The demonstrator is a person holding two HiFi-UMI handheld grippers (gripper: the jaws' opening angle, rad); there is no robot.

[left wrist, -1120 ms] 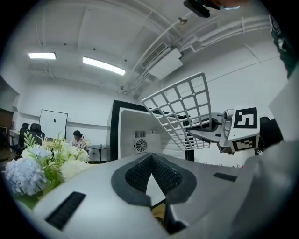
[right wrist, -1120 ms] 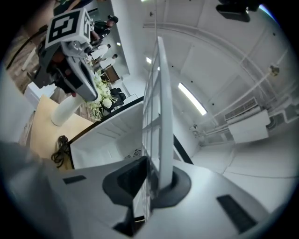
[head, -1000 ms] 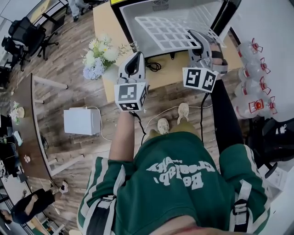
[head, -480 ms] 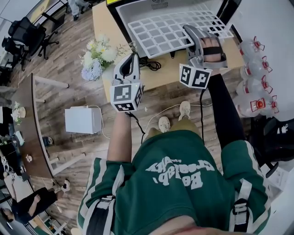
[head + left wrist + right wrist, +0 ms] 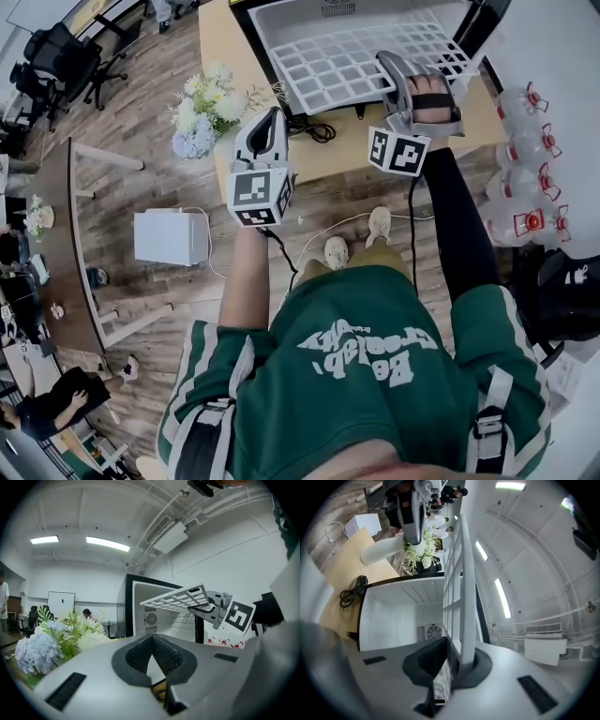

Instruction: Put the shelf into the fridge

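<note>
Right gripper (image 5: 452, 658) fingers clamp the white wire-grid shelf (image 5: 347, 56) at the open black-framed white fridge (image 5: 393, 616). Left gripper (image 5: 151, 645) fingers are closed, empty.

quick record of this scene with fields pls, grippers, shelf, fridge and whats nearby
right gripper: shut on the edge of the shelf
left gripper: shut, nothing between its jaws, apart from the shelf
shelf: white wire grid, close to level, at the fridge's open front
fridge: open, white inside, fan grille on the back wall, on the table
flowers: beside the fridge, at the table's edge
step left: shelf not yet seated in the fridge
</note>
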